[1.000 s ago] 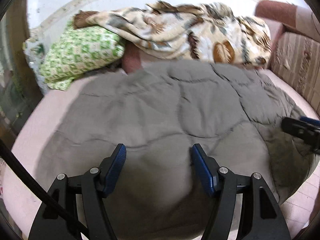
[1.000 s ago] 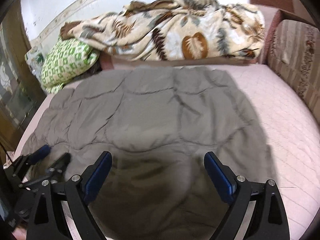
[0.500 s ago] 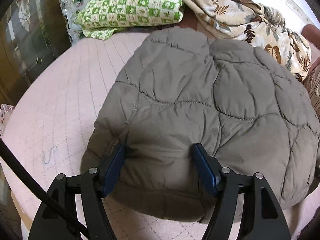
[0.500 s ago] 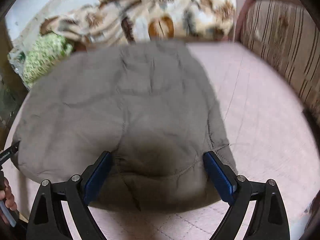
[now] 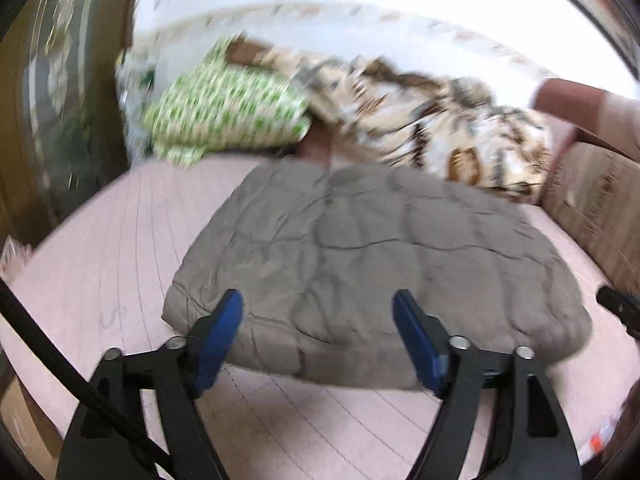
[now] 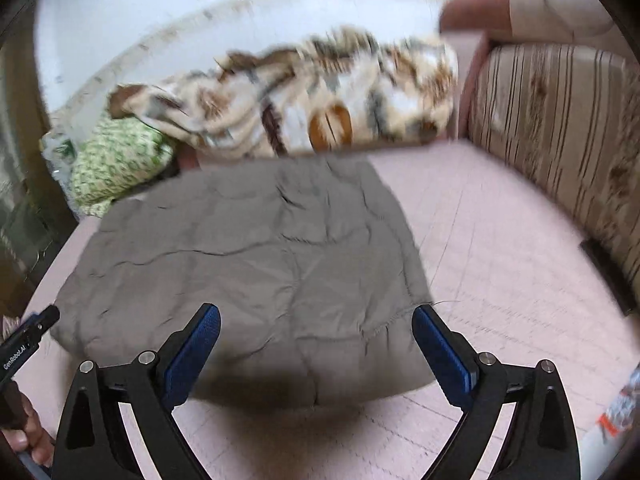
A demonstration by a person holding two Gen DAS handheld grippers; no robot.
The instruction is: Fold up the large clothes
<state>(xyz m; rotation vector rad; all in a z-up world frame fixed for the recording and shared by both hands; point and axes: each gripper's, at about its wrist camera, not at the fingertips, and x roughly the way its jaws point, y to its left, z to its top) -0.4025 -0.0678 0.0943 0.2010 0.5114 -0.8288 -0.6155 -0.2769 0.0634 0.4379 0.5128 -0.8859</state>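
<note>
A grey quilted garment [image 5: 360, 256] lies folded in a flat rectangle on the pink mattress [image 5: 120, 240]. It also shows in the right wrist view [image 6: 256, 264]. My left gripper [image 5: 318, 328] is open and empty, just above the garment's near left edge. My right gripper [image 6: 316, 344] is open wide and empty, above the garment's near right corner. The tip of the right gripper shows at the right edge of the left wrist view [image 5: 620, 308]. The left gripper's tip shows at the left edge of the right wrist view [image 6: 36, 328].
A leaf-patterned blanket [image 6: 312, 108] and a green checked pillow [image 5: 228, 116] are piled at the back against the white wall. A striped padded side [image 6: 560, 140] borders the mattress on the right. A dark wooden door [image 5: 60, 100] stands on the left.
Both grippers have pulled back and up from the garment's near edge, and both views now show the wall. The garment lies flat in its folded shape.
</note>
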